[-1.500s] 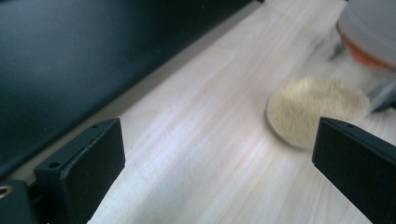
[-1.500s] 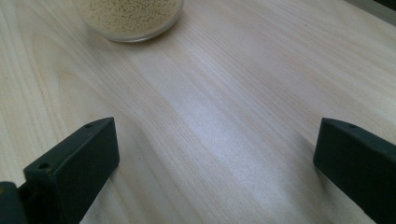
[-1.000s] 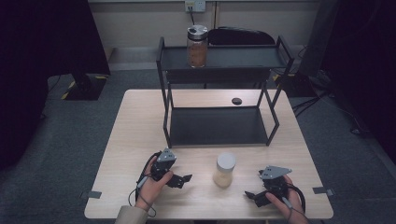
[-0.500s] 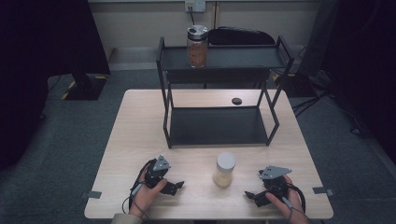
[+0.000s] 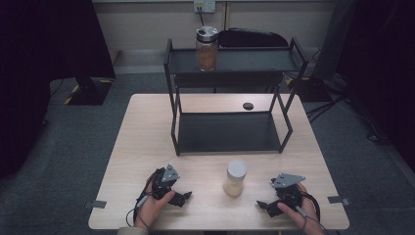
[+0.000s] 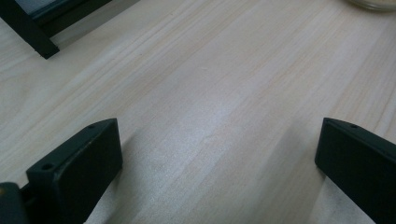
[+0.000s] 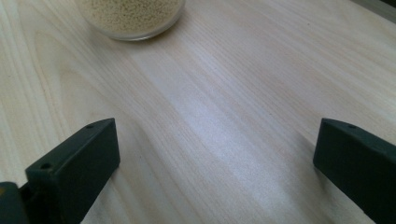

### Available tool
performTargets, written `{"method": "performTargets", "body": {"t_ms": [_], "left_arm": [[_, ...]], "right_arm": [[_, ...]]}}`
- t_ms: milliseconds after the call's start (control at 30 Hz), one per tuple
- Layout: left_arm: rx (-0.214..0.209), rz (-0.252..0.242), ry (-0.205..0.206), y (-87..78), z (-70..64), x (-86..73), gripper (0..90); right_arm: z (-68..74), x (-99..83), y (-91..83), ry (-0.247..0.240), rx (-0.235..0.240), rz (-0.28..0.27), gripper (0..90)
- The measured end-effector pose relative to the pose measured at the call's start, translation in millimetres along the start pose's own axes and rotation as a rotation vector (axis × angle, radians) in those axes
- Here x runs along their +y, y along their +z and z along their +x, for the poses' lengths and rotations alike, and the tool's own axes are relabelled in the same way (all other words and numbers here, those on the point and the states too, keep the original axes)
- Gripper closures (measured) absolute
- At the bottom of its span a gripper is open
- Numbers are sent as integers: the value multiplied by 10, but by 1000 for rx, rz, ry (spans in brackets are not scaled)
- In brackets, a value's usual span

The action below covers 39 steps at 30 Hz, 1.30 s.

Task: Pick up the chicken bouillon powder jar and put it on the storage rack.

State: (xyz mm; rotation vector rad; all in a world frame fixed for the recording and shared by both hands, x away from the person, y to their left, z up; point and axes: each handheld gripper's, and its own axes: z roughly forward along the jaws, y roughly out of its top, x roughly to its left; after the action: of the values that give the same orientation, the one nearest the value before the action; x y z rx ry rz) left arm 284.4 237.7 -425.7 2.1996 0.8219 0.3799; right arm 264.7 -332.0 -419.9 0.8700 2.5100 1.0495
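I hold a tool in each hand, both low at the near edge of the counter [image 5: 147, 127]. My left tool [image 5: 182, 198] has its jaws spread wide with bare wood between them; my right tool [image 5: 264, 205] is the same, wide open and empty. Neither touches anything but the counter.

Between the two tools, a little ahead of them, stands the jar [image 5: 235, 178], upright, white lid on, filled with pale grains. From my right tool its glass base [image 7: 130, 16] sits ahead and to the left, apart from the jaws; from my left tool just its edge [image 6: 373, 3] peeks in ahead and to the right.

Beyond the jar is the black rack [image 5: 227, 132], its lower shelf bare. On its top shelf, well beyond both tools, stands a second jar [image 5: 206, 48] with a metal lid and brown contents. Behind the rack's lower shelf a small dark disc [image 5: 248, 105] lies on the counter.

I judge the work barely begun: the near jar is ungrasped. Left to do, as I read it: close a tool on it, lift, and set it on the rack.
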Motion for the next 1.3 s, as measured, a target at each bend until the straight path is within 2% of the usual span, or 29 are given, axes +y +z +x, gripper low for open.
{"method": "performTargets", "body": {"t_ms": [67, 167, 267, 433, 600, 800, 833, 900, 967, 1067, 1200, 1300], "left_arm": [[0, 0, 1, 0, 0, 0, 0], [0, 0, 0, 0, 0, 0, 0], [0, 0, 0, 0, 0, 0, 0], [0, 0, 0, 0, -1, -1, 0], [0, 0, 0, 0, 0, 0, 0], [0, 0, 0, 0, -1, -1, 0], [0, 0, 0, 0, -1, 0, 0], [0, 0, 0, 0, 0, 0, 0], [0, 0, 0, 0, 0, 0, 0], [0, 0, 0, 0, 0, -1, 0], [0, 0, 0, 0, -1, 0, 0], [0, 0, 0, 0, -1, 0, 0]], "right_arm": [[11, 41, 0, 8, -8, 4, 21], [-18, 90, -8, 16, 10, -12, 15], [10, 173, -22, 11, -5, -28, 13], [1, 300, -23, 7, 38, -85, 11], [16, 397, 77, 18, 96, -153, 26], [79, 541, 235, 14, 130, -217, 144], [80, 590, 261, -3, 133, -227, 186], [81, 615, 272, -4, 135, -228, 191], [60, 648, 288, -23, 154, -231, 267], [48, 658, 301, -37, 170, -251, 330], [98, 732, 293, -67, 125, -236, 347], [67, 759, 293, -55, 124, -230, 347]]}}
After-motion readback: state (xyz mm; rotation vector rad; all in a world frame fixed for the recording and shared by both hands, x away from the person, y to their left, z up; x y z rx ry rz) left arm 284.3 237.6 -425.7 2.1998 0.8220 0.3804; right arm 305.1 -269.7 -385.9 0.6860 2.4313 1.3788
